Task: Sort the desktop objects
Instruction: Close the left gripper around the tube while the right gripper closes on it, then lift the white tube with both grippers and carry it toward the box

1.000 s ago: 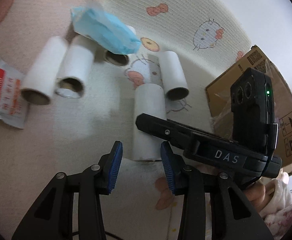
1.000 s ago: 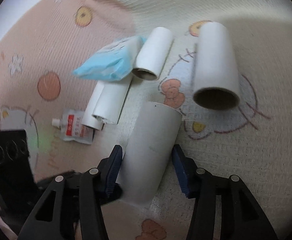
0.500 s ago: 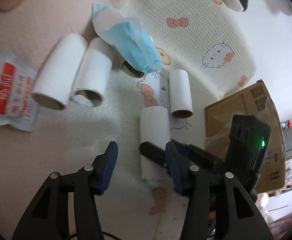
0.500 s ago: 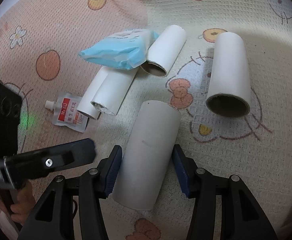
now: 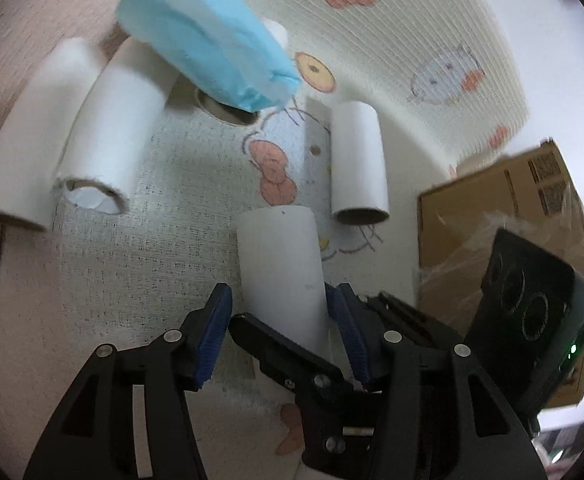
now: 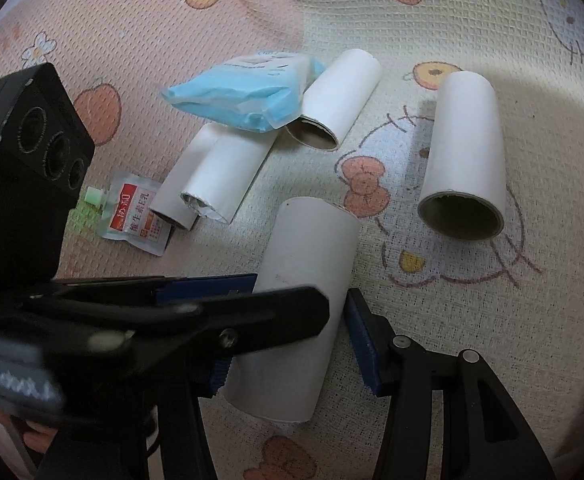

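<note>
Beside the cardboard box, both jaws straddle one white tube.

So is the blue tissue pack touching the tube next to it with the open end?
Touching. In the right wrist view the blue tissue pack overlaps and rests against the open-ended tube, with no gap showing.

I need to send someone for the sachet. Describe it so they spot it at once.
On the cartoon-print mat, find the blue tissue pack lying across white paper tubes. Beside the open end of the left tube pair lies the sachet: the only flat pouch, white with a red label and pale green cap.
</note>
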A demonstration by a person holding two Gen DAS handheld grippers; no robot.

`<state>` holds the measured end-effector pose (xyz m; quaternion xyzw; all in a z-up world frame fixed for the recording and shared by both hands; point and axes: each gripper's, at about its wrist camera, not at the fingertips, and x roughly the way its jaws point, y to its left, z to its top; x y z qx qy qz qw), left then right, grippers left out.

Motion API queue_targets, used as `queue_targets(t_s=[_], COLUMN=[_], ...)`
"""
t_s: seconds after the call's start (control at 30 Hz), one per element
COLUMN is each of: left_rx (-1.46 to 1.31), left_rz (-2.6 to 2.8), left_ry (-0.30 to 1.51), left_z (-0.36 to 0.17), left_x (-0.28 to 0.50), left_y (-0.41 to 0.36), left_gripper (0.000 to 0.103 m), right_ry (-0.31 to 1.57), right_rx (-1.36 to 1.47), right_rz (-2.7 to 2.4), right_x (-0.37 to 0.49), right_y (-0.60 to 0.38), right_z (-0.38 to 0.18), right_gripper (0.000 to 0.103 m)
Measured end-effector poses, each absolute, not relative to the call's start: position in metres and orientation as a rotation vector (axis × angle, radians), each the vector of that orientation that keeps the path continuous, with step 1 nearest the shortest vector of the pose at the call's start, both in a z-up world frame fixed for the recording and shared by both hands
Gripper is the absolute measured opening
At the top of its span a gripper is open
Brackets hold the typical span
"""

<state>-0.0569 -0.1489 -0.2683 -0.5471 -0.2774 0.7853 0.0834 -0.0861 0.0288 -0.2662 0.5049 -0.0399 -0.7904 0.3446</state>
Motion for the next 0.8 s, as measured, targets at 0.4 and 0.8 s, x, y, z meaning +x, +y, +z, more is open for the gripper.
queue_targets(t_s=[0.4,0.8], left_rx=[-1.562,-1.260], left_rz=[2.412,2.697], left_ry=[-0.808,-0.328], left_z=[-0.267,-0.182], left_x=[-0.049,-0.027], left_y=[-0.151,-0.126], left_gripper=[0.049,0.049], right_ry=[-0.023,0.045], right_rx=[1.287,1.138], right_rz=[-2.063,-2.056], right_x=[-0.080,-0.064], right_y=[0.022,0.016], right_z=[-0.259,-0.212], right_gripper=[0.048,0.048])
